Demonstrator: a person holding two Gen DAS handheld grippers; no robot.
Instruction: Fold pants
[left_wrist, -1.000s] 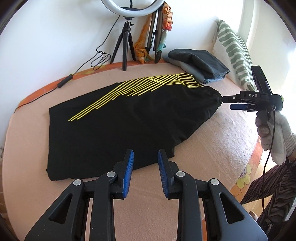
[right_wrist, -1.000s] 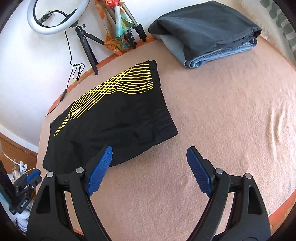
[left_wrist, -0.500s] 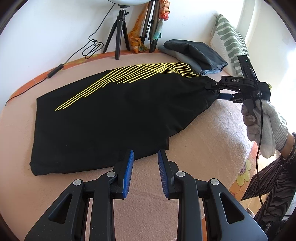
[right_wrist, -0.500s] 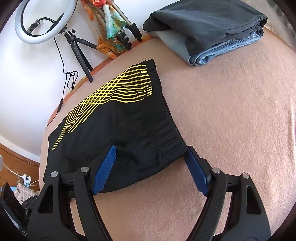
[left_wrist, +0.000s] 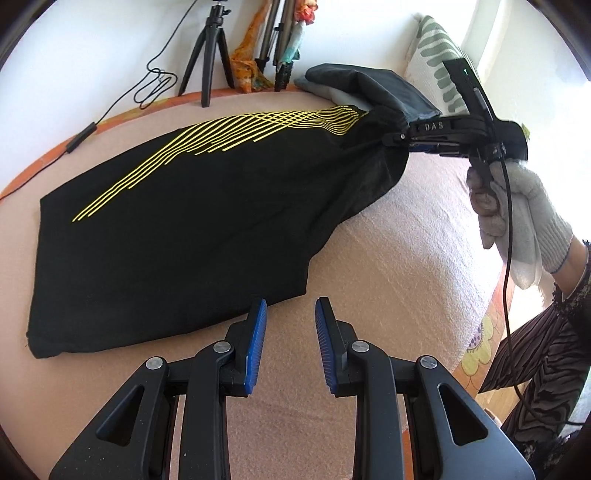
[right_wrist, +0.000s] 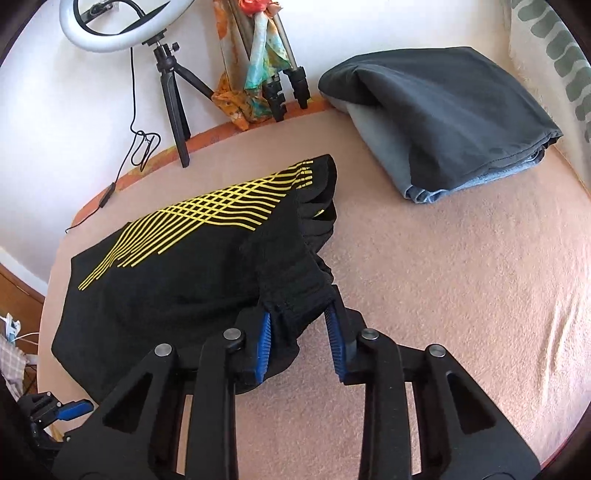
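Note:
Black shorts with yellow line print (left_wrist: 177, 229) lie on the pink bed cover; they also show in the right wrist view (right_wrist: 177, 269). My right gripper (right_wrist: 299, 332) is shut on the waistband end and lifts it off the bed, bunching the cloth; it shows in the left wrist view (left_wrist: 402, 142) at the right. My left gripper (left_wrist: 288, 332) is open and empty, just off the near edge of the shorts by the leg hem.
A folded pile of dark grey and denim clothes (right_wrist: 443, 118) lies at the back right. A striped pillow (left_wrist: 436, 59) stands behind it. A ring light tripod (right_wrist: 170, 85) and cable stand along the back wall. The bed edge (left_wrist: 476, 343) is at the right.
My right gripper moved onto the waistband, closed on it and raised it. My left gripper came closer to the shorts' near edge and stayed open.

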